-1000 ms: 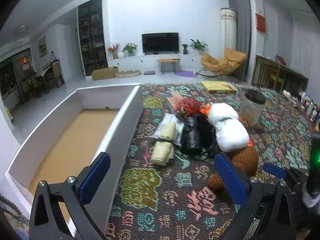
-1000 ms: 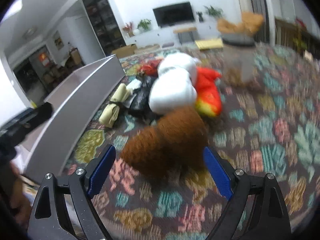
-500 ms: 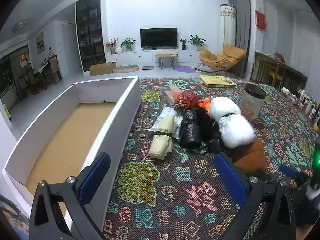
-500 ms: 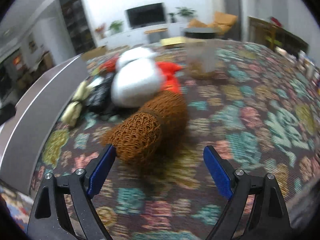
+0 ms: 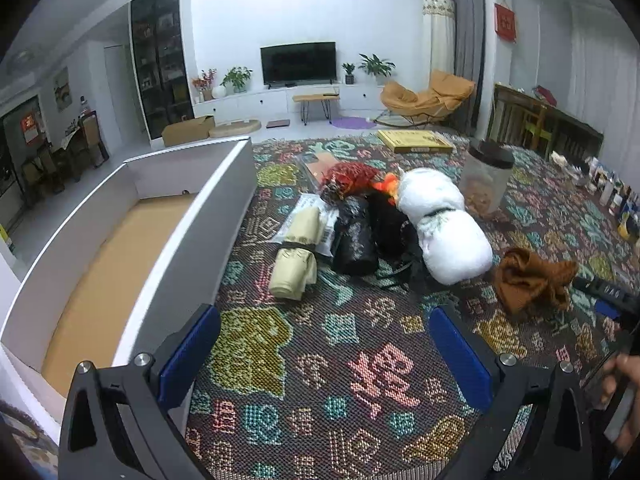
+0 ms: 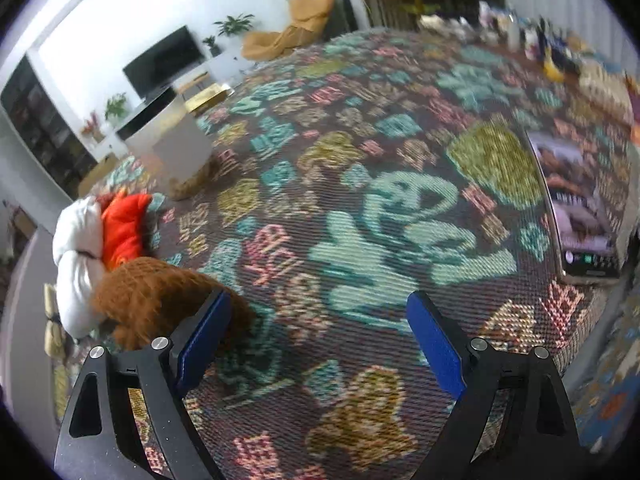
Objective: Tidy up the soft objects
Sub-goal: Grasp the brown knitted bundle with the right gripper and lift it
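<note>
Several soft bundles lie grouped on the patterned worktop [image 5: 320, 344]: we see a brown knitted piece [image 5: 530, 278] lying loose at the right end of the group, just beside a white tied bundle [image 5: 444, 224], then two black rolls [image 5: 356, 236], a beige roll [image 5: 298, 254] bound with a dark band, and a red mesh item [image 5: 350, 174] at the far side. An orange-red piece [image 6: 122, 232] rests against the white bundle. A lidded clear jar [image 5: 486, 178] stands near the white bundle, and a flat yellow box [image 5: 414, 140] lies well beyond. An open white box [image 5: 168, 240] with a tan floor sits along the left edge of the worktop, nothing visible inside. We hold the left tongs [image 5: 324, 346] spread wide above bare cloth, gripping nothing. The right tongs [image 6: 320, 338] are likewise spread and hold nothing; their left blue pad sits just in front of the brown knitted piece, and we cannot tell whether they touch. A hand [image 5: 624, 376] shows at the right edge.
</note>
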`<state>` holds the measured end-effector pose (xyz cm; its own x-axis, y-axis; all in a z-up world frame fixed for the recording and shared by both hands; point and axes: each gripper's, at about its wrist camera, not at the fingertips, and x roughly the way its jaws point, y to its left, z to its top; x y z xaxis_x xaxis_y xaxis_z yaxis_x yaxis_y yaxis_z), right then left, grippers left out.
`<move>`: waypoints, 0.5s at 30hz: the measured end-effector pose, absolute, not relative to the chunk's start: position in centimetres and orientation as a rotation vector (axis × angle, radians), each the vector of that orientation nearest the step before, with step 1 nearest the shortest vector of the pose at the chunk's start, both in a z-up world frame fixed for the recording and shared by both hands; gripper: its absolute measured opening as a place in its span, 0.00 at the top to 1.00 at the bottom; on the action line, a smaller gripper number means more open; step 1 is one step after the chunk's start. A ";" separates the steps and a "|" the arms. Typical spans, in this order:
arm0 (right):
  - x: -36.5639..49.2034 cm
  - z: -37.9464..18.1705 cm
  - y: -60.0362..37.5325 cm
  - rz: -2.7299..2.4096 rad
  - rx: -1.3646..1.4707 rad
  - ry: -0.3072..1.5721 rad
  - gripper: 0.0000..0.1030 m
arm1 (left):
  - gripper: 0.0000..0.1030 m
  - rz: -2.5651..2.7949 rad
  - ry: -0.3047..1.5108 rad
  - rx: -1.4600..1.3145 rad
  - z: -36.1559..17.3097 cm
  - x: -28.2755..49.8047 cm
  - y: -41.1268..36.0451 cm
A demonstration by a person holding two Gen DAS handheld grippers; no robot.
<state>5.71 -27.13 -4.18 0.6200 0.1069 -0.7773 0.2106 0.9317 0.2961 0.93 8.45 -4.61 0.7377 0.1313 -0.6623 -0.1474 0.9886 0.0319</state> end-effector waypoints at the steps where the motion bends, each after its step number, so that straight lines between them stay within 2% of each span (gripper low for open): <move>1: 5.5 -4.1 -27.4 -0.059 0.391 0.905 0.11 | 0.00 0.143 0.736 -0.018 -5.0 1.1 8.2; 6: 5.0 -2.9 -26.0 0.111 0.374 0.891 0.11 | 0.00 0.106 0.785 0.022 -7.1 2.3 6.7; 15: 4.4 0.6 -18.6 0.432 0.025 0.821 0.11 | 0.00 0.077 0.820 0.086 -8.9 3.3 4.9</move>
